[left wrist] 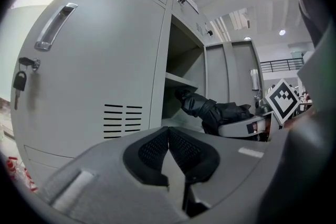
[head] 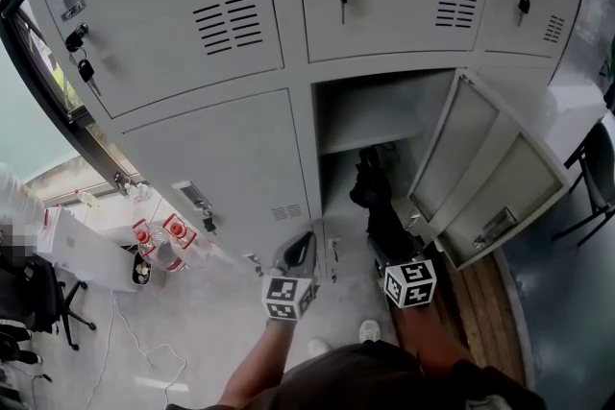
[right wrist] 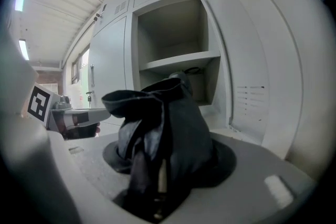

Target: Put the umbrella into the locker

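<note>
At the far left a black office chair [head: 38, 298] stands on the floor, and just right of it is a cluster of small containers [head: 159, 240] with red-and-white labels. Their print is too small to read, and I cannot tell what is in them. Behind them rises a bank of grey lockers [head: 183, 24]. The upper doors are closed, each with a key [head: 86, 70] hanging from its lock. No writing shows on the doors.

The left claw [head: 306, 240] hangs near the closed lower-left door [head: 226, 163], its jaws together with nothing between them. Its marker cube [head: 288, 296] shows only a black-and-white square pattern.

Right of it is the one open compartment [head: 370, 110], with a bare shelf [head: 365, 134] across its upper part. The folded black umbrella [head: 373, 197] has its far end inside, below the shelf, and its near end is clamped in the right claw [head: 386, 245], whose jaws are closed on the bunched fabric. On the far right the compartment's door [head: 490, 168] is swung wide.
</note>
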Demonstrator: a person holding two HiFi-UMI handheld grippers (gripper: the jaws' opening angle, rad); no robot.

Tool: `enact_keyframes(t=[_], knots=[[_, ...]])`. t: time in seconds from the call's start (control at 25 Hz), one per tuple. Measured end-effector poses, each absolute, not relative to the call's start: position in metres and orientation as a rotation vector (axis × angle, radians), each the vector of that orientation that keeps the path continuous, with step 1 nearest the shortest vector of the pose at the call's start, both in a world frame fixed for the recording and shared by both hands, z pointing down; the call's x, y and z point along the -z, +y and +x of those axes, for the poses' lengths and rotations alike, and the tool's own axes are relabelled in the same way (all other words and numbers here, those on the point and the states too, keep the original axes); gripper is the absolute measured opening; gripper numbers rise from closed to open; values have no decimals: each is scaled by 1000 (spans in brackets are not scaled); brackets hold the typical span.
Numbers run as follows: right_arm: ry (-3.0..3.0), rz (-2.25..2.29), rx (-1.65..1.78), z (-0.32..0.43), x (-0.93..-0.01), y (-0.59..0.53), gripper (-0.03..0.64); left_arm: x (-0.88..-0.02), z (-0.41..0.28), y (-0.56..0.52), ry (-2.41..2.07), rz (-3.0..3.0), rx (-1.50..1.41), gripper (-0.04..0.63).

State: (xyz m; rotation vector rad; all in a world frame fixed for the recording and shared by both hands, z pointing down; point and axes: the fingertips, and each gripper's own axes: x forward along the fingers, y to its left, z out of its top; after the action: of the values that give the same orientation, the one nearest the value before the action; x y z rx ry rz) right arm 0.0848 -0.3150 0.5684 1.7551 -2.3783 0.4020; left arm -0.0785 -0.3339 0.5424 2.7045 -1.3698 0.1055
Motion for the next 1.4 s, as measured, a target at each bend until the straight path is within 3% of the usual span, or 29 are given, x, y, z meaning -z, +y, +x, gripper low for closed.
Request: enact_keyframes(t=[1.4], knots=[[-2339,1695,-371,94,-556,-435,245,-548,-93,-360,-1531,2570,-82,6]])
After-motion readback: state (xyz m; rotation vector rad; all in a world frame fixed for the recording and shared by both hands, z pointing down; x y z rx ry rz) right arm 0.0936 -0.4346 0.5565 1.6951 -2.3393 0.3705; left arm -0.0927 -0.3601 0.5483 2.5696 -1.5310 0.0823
